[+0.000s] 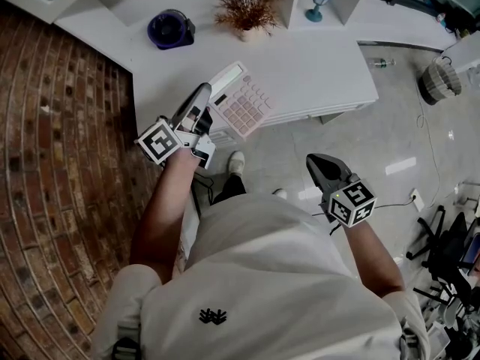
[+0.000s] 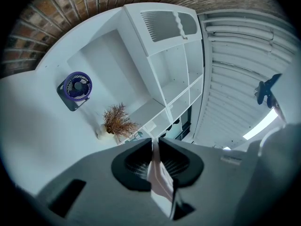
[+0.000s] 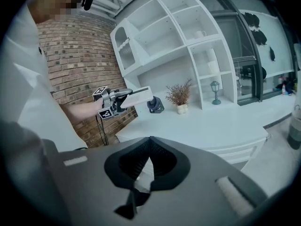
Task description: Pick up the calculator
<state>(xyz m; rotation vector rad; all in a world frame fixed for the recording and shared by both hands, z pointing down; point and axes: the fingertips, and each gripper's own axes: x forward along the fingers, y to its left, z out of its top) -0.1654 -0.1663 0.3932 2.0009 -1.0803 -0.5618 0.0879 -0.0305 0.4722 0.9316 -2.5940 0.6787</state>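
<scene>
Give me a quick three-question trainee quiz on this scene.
1. True or false: the white rectangular calculator with pink keys lies flat on the white desk.
2. What is between the right gripper's shut jaws? A nothing; B the calculator; C a pen.
3. Fill in: in the head view, the dark blue round fan stands to the ___ of the brown dried plant.
Key: 1 false, the left gripper holds it clamped, up off the desk. 2 A. 3 left.
</scene>
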